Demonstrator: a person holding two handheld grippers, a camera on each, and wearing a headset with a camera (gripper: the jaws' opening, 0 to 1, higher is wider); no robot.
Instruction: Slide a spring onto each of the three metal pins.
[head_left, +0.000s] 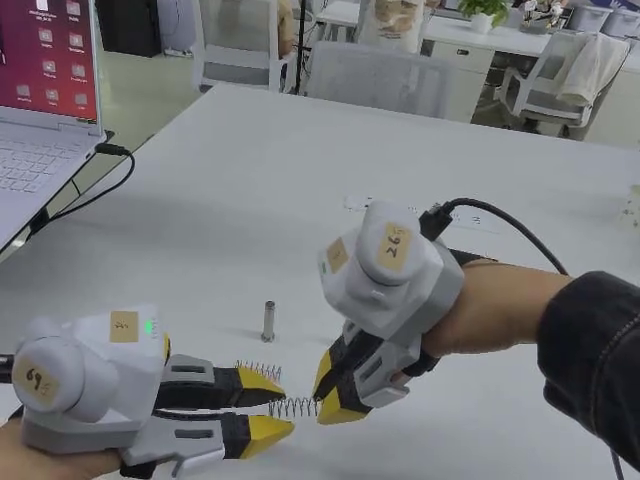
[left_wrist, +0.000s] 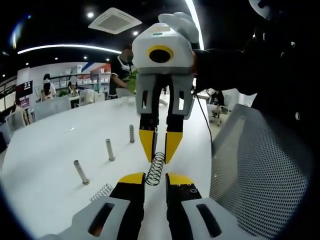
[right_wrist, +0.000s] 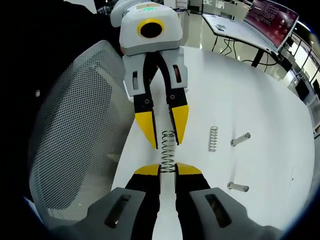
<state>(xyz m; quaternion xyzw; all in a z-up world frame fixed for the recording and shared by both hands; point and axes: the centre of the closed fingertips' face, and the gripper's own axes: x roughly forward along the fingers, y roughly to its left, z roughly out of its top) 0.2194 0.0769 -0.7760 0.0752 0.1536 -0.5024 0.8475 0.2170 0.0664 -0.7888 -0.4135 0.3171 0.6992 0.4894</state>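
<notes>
A small steel spring (head_left: 297, 406) hangs level between my two grippers above the white table (head_left: 300, 180). My right gripper (head_left: 325, 400) is shut on one end of the spring (right_wrist: 168, 150). The other end sits between the jaws of my left gripper (head_left: 280, 407), which stand apart around it. In the left gripper view, three metal pins (left_wrist: 81, 172) (left_wrist: 109, 150) (left_wrist: 131, 133) stand upright in a row on the table. A second spring (left_wrist: 101, 191) lies flat beside the nearest one. One pin (head_left: 268, 321) shows just beyond the grippers.
An open laptop (head_left: 40, 90) with a black cable (head_left: 100, 190) sits at the table's far left. Grey mesh chairs (head_left: 380, 75) stand along the far side. Another mesh chair (left_wrist: 260, 165) is close beside the grippers. Other people stand far off in the room.
</notes>
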